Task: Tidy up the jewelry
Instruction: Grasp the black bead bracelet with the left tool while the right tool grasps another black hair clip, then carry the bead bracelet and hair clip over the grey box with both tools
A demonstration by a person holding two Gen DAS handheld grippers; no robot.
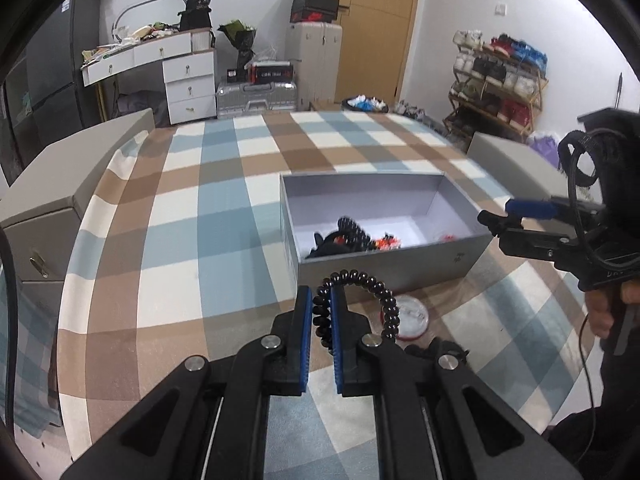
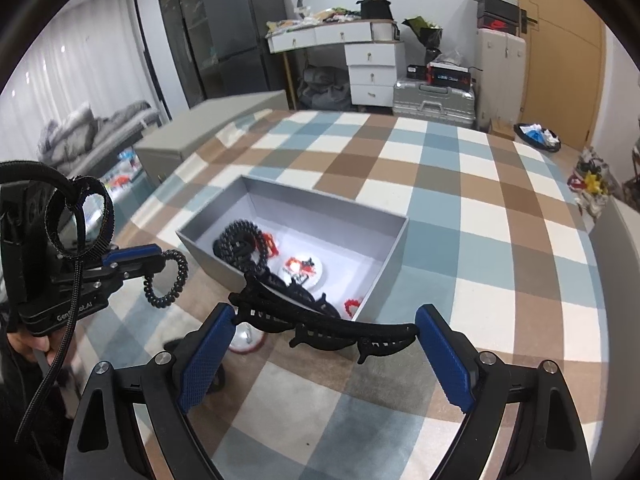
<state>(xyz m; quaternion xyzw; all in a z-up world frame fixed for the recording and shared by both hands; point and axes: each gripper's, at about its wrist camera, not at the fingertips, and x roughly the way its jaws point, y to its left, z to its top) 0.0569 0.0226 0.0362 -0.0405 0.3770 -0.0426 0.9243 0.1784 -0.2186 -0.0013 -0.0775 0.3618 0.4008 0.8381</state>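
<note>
My left gripper (image 1: 321,300) is shut on a black coiled hair tie (image 1: 360,300), held above the checked cloth just in front of the grey box (image 1: 392,268). It also shows in the right wrist view (image 2: 160,264) with the hair tie (image 2: 172,280) hanging from it. My right gripper (image 2: 324,332) is wide apart, with a long black hair clip (image 2: 320,320) spanning between its blue pads (image 2: 204,356), near the box's (image 2: 384,276) front corner. The box holds a black chain (image 2: 240,240) and red and white pieces (image 2: 300,268).
A round clear lid with a red rim (image 1: 408,316) lies on the cloth in front of the box. Grey cabinets (image 1: 48,200) flank the checked table. A white dresser (image 1: 188,80), suitcases and a shoe rack (image 1: 500,80) stand behind.
</note>
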